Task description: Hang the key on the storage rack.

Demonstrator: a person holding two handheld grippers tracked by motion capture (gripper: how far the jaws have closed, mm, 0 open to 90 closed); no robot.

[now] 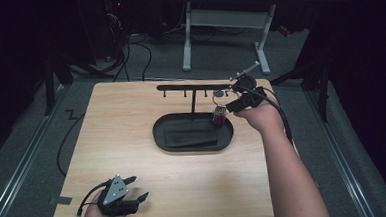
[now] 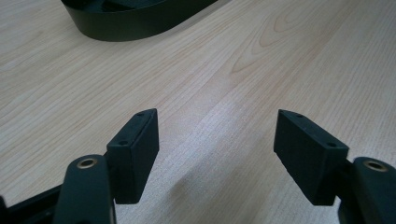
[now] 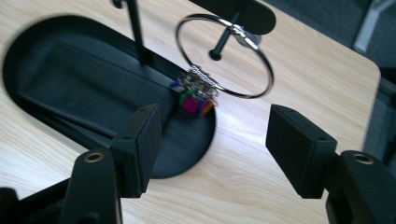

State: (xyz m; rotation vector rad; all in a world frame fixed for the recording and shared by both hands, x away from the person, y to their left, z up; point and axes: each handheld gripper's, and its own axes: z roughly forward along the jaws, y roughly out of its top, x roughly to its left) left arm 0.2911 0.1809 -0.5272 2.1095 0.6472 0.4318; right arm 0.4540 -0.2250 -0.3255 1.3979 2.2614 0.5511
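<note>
A black oval tray (image 1: 158,136) lies on the wooden table, and a black hook rail (image 1: 190,86) rises from it on a thin post. A silver key ring (image 3: 224,56) hangs on a peg at the rail's right end, carrying a small multicoloured cube charm (image 3: 192,103) that dangles over the tray's right rim (image 3: 205,140). In the high view the charm (image 1: 218,115) is just left of my right gripper (image 1: 232,104). That gripper (image 3: 215,126) is open, a little short of the ring, gripping nothing. My left gripper (image 1: 140,187) rests open near the table's front left corner, above bare wood (image 2: 217,126).
The tray wall (image 2: 135,25) lies well ahead of the left jaws. A flat dark insert (image 1: 190,137) lies in the tray. Behind the table stands a white-legged desk (image 1: 186,43), with cables (image 1: 128,52) on the grey floor. Cables trail from both grippers.
</note>
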